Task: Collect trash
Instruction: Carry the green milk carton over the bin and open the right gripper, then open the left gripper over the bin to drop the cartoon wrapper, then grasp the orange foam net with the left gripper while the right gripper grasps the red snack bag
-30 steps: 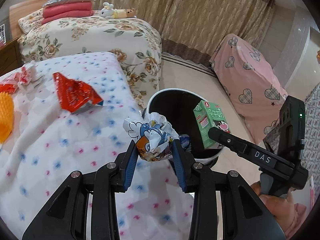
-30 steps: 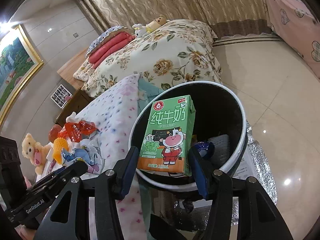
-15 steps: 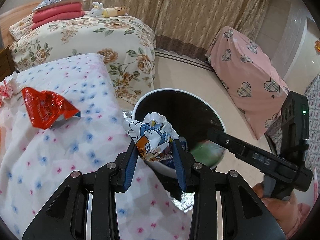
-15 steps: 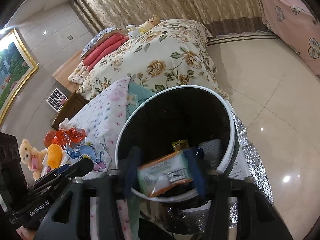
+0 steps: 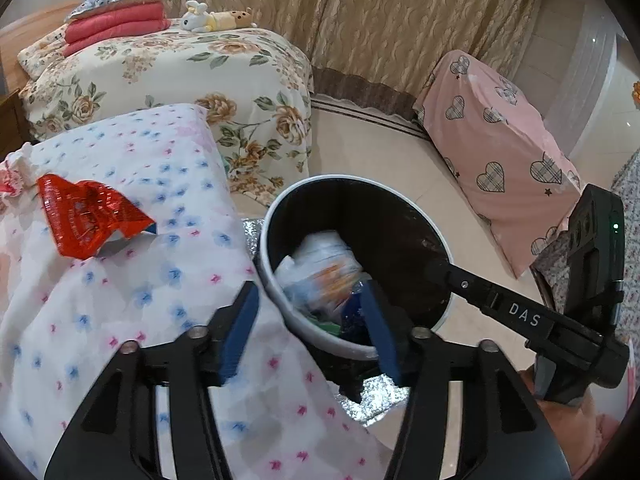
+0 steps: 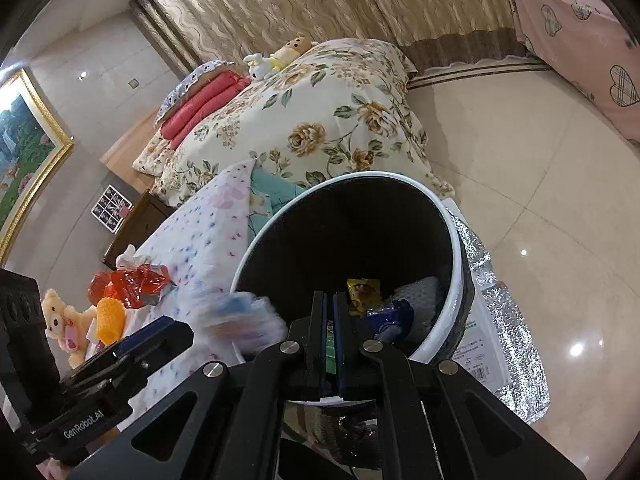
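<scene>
Bedroom, spotted sheet [image 5: 120, 300] beside the bin [image 5: 404, 196] | your left gripper [image 5: 310, 322] is opening, blurred wrapper [image 5: 324, 270] dropping free into the bin | right gripper [image 6: 329, 334] pinched together, empty | risk: the red wrapper [image 5: 86, 216], far left, may slide off if you tug the sheet

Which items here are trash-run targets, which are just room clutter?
Job:
- bin
- crumpled wrapper, blurred, dropping into the bin
- red foil wrapper on the spotted cover
- left gripper, jaws opening
- right gripper, jaws shut, empty

Clutter:
- teddy bear
- folded red quilts
- framed painting
</scene>
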### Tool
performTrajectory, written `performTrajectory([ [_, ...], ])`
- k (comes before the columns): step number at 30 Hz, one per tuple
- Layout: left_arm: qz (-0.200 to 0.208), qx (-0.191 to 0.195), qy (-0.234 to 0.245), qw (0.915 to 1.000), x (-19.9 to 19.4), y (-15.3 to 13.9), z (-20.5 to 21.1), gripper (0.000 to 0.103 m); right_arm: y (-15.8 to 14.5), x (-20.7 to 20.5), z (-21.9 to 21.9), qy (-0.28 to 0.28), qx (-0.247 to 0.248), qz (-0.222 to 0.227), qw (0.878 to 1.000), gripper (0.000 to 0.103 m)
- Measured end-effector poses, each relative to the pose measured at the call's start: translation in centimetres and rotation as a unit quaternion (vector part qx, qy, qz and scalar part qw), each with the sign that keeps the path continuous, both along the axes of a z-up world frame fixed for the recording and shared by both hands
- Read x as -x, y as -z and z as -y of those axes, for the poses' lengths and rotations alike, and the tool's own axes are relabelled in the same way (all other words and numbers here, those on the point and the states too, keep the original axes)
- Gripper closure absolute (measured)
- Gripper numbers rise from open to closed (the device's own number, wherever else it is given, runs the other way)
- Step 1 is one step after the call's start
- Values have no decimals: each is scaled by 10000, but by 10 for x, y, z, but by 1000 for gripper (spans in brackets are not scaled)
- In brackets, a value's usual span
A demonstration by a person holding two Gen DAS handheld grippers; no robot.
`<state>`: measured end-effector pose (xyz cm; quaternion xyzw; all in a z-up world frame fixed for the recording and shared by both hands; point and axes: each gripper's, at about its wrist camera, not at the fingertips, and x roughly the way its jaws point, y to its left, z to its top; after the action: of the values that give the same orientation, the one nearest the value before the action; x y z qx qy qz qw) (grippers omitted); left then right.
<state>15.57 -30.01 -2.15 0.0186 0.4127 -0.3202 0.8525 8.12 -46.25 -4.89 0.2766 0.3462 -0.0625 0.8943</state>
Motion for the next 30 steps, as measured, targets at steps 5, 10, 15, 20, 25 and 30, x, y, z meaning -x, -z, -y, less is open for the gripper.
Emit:
performTrajectory([
  [5,16,85,-107,9999,8,-3,-16,45,-6,1,-12,-75,-27,72,9999,99],
  [10,73,117,-305,9994,17,-4,-41,45,-9,-2,-30,-244,-46,131,9996,98],
  [15,47,181,-618,9979,23,-3,-72,45,-11,-8,-55,-489,-69,166,9986,96],
  [20,17,216,-983,9949,22,-1,-109,45,-13,-14,-81,-738,-53,194,9971,95],
  [25,-37,249,-1362,9904,20,4,-142,45,-14,-21,-106,-982,-51,211,9949,93],
  [30,-91,287,-1661,9856,19,9,-171,44,-12,-28,-124,-1158,-81,204,9930,20],
])
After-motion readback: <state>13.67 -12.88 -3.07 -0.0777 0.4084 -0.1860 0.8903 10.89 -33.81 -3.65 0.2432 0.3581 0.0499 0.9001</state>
